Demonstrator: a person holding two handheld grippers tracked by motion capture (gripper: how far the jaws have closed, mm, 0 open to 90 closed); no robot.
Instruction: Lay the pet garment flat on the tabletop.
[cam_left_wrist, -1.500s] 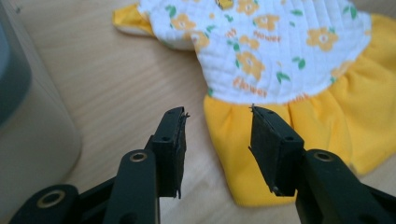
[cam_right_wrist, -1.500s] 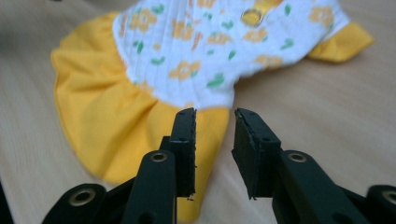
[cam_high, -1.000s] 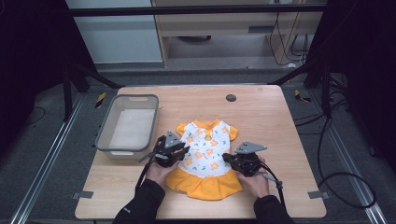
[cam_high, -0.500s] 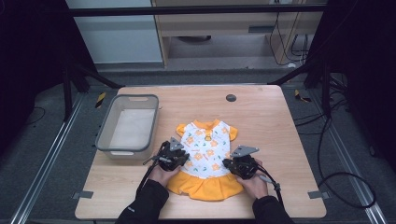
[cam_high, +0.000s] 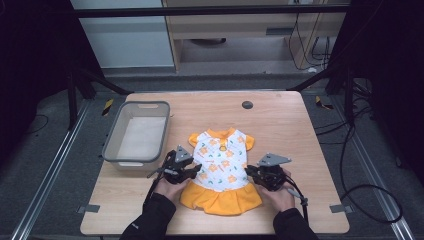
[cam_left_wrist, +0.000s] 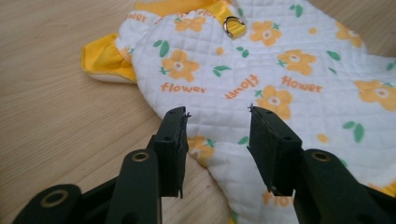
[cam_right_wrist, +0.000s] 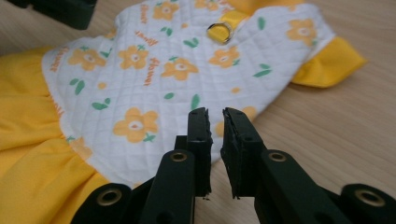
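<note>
A small flowered dress (cam_high: 221, 170) lies flat on the worktop (cam_high: 290, 130), beside a grey tub (cam_high: 138, 134). Left claw (cam_left_wrist: 217, 126), jaws apart, straddles its edge. Right claw (cam_right_wrist: 215, 126), jaws nearly together, grips nothing.

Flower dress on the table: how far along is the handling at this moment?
Done: the dress lies spread flat, collar away from the person, with the grey bin beside it. In hand: the left gripper, jaws open, and the right gripper, jaws nearly closed with nothing between them, sit at opposite side edges of the white bodice. Left: no fabric is gripped and no fold shows, so any folding or binning is still ahead.
</note>
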